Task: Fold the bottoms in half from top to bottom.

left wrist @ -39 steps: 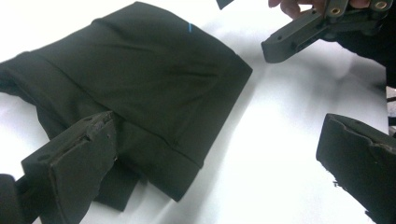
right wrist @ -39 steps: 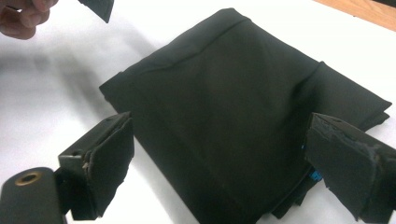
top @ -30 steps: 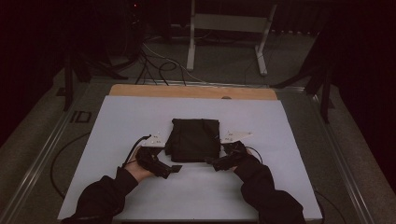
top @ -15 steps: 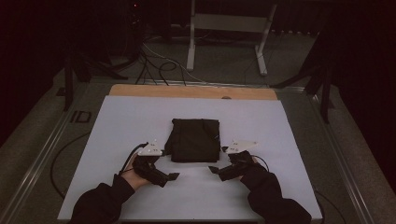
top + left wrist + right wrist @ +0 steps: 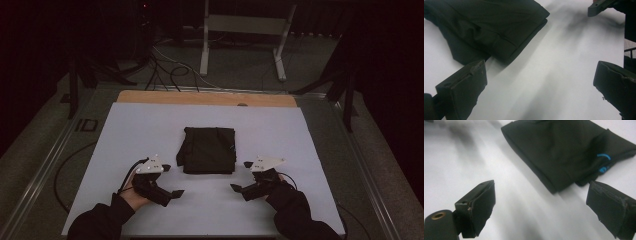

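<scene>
Grippers first: the left gripper [image 5: 171, 181] sits low over the table [image 5: 320, 150] at the near left, its jaws spread wide with nothing between them but bare white surface, and the right gripper [image 5: 241, 176] mirrors it at the near right, jaws likewise spread and empty. Each is carried in a hand with a dark sleeve [image 5: 100, 222] coming in from the near edge, and each has a pale three-cornered plate on top. Both point inward and slightly forward, so their tips face each other across a gap of white table. Just beyond that gap lies the cloth [image 5: 208, 149], a black folded bundle, roughly square, flat on the table near its middle. Neither gripper touches it; it rests apart from both, a little farther from the person than the jaw tips, with its near edge between the two tools. From the left gripper view the cloth [image 5: 486, 27] lies ahead and off to the upper left of the jaws, its folded corner nearest, and the tip of the other gripper [image 5: 599, 6] shows at the top right. From the right gripper view the cloth [image 5: 564, 150] lies ahead and to the upper right, with a small blue mark [image 5: 603, 162] by its edge.
</scene>
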The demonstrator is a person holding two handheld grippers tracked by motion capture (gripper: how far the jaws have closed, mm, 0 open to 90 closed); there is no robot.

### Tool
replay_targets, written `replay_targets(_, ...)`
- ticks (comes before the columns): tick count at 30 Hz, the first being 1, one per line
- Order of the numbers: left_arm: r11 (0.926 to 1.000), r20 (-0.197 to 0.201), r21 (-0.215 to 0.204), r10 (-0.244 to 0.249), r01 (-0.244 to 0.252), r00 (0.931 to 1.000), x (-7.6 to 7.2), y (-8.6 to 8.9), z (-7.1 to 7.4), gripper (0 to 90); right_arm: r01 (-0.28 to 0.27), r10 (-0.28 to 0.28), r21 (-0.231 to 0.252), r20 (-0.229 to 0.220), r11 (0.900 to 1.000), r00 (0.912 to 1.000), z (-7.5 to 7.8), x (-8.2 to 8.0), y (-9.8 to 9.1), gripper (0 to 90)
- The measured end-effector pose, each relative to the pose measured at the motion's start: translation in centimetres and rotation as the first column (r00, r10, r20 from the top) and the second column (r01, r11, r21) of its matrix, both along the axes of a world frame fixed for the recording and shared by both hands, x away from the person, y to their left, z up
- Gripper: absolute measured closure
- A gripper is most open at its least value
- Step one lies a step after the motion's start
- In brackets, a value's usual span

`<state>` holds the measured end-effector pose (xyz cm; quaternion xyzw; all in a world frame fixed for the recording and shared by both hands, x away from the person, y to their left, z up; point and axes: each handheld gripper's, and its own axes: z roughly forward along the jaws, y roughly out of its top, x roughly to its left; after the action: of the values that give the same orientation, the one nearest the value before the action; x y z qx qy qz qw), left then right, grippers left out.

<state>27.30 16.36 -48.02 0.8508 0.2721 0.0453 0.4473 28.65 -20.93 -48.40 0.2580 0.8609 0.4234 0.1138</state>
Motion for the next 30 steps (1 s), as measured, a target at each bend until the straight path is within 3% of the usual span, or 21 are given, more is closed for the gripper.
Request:
replay_targets(4,0.9999,0.000,0.001,0.012,-0.012,0.9999,-0.6,0.6,-0.2,0.0,0.007,-0.007,-0.002,0.001,1.0000,1.0000,0.0,-0.6,-0.8,8.6)
replay_targets(9,0.9991,-0.035,0.009,0.043,-0.042,0.9985,-1.7,2.4,-1.1,0.0,0.028,-0.028,-0.013,-0.002,0.9995,0.9996,-0.1,-1.7,-2.4,8.7)
replay_targets(20,0.9962,-0.057,0.022,0.085,-0.084,0.9947,-2.8,5.6,-1.0,0.0,0.083,-0.083,-0.017,-0.017,0.9964,0.9964,-0.7,-3.3,-5.4,8.7)
replay_targets(28,0.9939,-0.047,0.021,0.109,-0.108,0.9930,-3.4,7.1,-1.0,0.0,0.139,-0.139,-0.012,-0.031,0.9903,0.9898,-0.9,-4.4,-8.1,8.8)
replay_targets(30,0.9928,-0.045,0.020,0.118,-0.118,0.9919,-3.4,7.3,-1.0,0.0,0.153,-0.154,-0.033,-0.020,0.9877,0.9879,-0.9,-4.6,-8.7,8.8)
